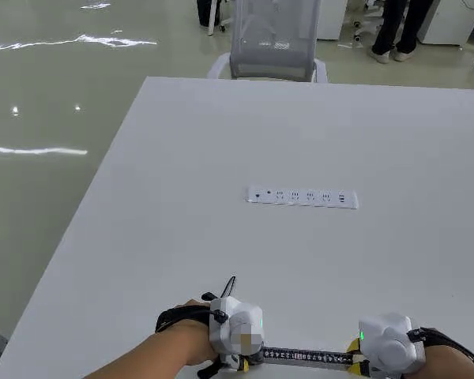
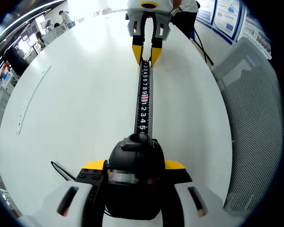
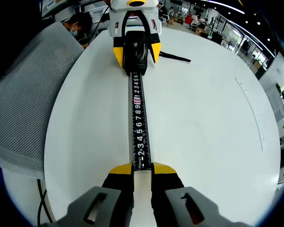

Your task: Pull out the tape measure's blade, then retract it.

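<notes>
In the head view, the white worktop [image 1: 182,197] carries a white power strip [image 1: 302,197] near its middle. At 6 o'clock the left gripper [image 1: 241,360] and at 5 o'clock the right gripper [image 1: 355,359] face each other, each in a hand. The blade [image 1: 308,357] is stretched flat between them, just above the worktop. A mesh chair [image 1: 272,39] stands at 12 o'clock beyond the far edge.

In the left gripper view, the left gripper [image 2: 135,165] has its jaws clamped on the black body of the tape measure [image 2: 132,182], one yellow tip on either side. The blade [image 2: 144,101] runs out of it straight toward 12 o'clock, numbers up. There the right gripper [image 2: 146,59] pinches its far end. The mesh chair [image 2: 255,118] sits at 3 o'clock off the worktop edge.

In the right gripper view, the right gripper [image 3: 142,169] has its jaws narrow, closed on the blade [image 3: 138,118] at its tip. The blade leads to 12 o'clock, into the tape measure [image 3: 135,52] held in the left gripper [image 3: 135,59]. The power strip [image 3: 253,113] lies at 3 o'clock and the mesh chair [image 3: 23,109] at 9 o'clock.
</notes>
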